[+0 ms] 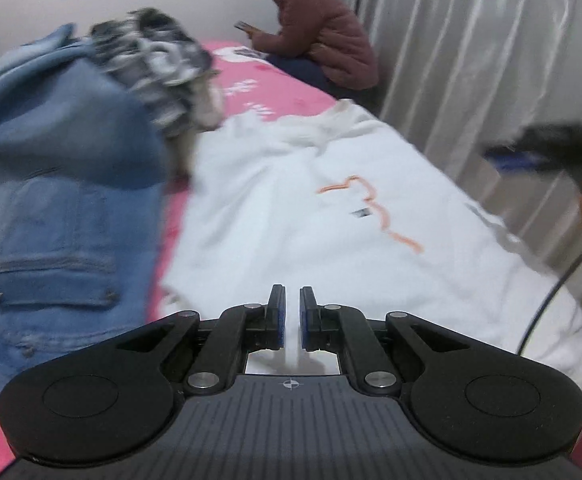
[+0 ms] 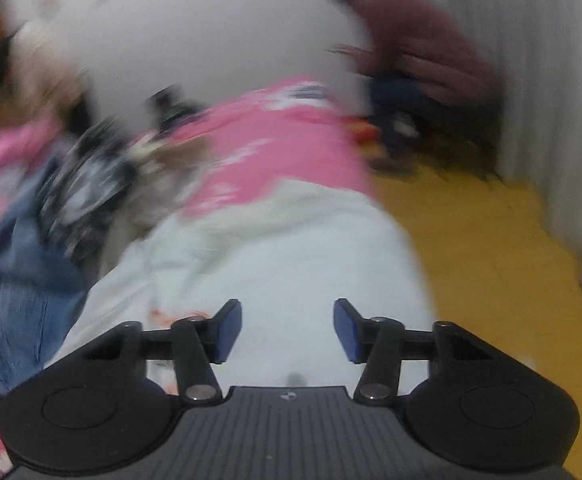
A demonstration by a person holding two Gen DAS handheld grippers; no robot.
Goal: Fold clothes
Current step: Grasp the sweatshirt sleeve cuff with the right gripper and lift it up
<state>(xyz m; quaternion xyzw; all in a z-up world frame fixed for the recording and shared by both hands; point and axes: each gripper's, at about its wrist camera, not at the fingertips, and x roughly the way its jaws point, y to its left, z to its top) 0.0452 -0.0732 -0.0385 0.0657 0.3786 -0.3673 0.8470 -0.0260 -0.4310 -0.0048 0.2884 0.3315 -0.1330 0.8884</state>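
The white sweatshirt [image 1: 291, 208] lay spread and rumpled across the pink bed [image 1: 259, 92], not yet folded, with a denim jacket [image 1: 51, 184] and other clothes heaped beside it. The left gripper [image 1: 292, 318] was pinched together with white cloth seemingly between its pads, while the right gripper [image 2: 287, 330] stood apart, empty, above the shirt.

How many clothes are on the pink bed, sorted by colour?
White top: 1
Blue denim garment: 1
Black-and-white patterned garment: 1
Total: 3 that can be made out; the heap is blurred and may hide more.
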